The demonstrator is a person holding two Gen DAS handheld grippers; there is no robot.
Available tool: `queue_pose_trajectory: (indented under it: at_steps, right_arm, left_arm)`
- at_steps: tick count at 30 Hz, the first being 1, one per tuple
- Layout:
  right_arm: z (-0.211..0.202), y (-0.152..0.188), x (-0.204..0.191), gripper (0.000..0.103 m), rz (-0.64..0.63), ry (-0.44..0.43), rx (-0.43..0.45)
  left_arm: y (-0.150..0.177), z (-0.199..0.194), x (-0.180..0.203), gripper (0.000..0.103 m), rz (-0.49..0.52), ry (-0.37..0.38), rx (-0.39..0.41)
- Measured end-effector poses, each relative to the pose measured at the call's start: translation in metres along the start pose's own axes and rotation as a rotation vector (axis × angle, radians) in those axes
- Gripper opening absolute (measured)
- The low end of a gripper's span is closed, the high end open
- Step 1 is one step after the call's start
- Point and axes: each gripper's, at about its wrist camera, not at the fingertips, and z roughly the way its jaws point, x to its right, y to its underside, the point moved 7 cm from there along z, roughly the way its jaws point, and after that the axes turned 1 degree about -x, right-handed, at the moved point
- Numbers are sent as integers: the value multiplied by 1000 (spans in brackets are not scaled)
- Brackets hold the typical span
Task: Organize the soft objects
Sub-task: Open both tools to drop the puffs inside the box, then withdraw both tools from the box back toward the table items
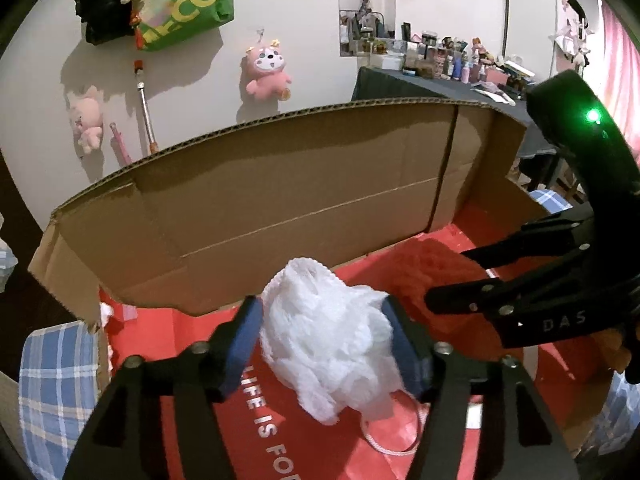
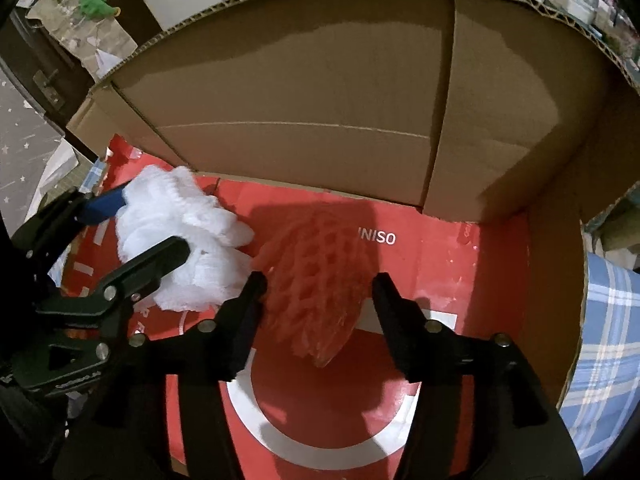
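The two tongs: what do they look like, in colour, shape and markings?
Both are black, with two long fingers fastened by silver screws. The left tongs carry blue pads on the fingertips. The right tongs have plain black fingertips; seen from the left wrist camera, their body bears white letters "DAS" and a curved black housing with a green light. No cables or sleeves show.

The red bag [image 1: 280, 420] reads "LIFE IS FO" and "INISO"; the right claw [image 1: 448, 276] reads "DAS".
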Motion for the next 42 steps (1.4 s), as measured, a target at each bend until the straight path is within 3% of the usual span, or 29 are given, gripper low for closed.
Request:
queue_pose_trajectory:
  at_steps: [10,23,32,40,42]
  right_arm:
    - [3,0,0,67,17,20,-13]
    - [-18,7,-7,74,18,48,12]
    - [-91,21,-31,77,-26,62,120]
    - [-190,63,-82,83,-107,69,297]
    - [-211,78,-90,89,-113,70,341]
  left_arm:
    - [7,-4,-10,91,-19,-40,-2]
    - [11,-31,-17,99,-57,-66,29]
    - [8,-105,-13,103,-78,-75,133]
    - [22,-198,0,103,-101,-59,245]
    - [29,-221,4,103,-118,-42,273]
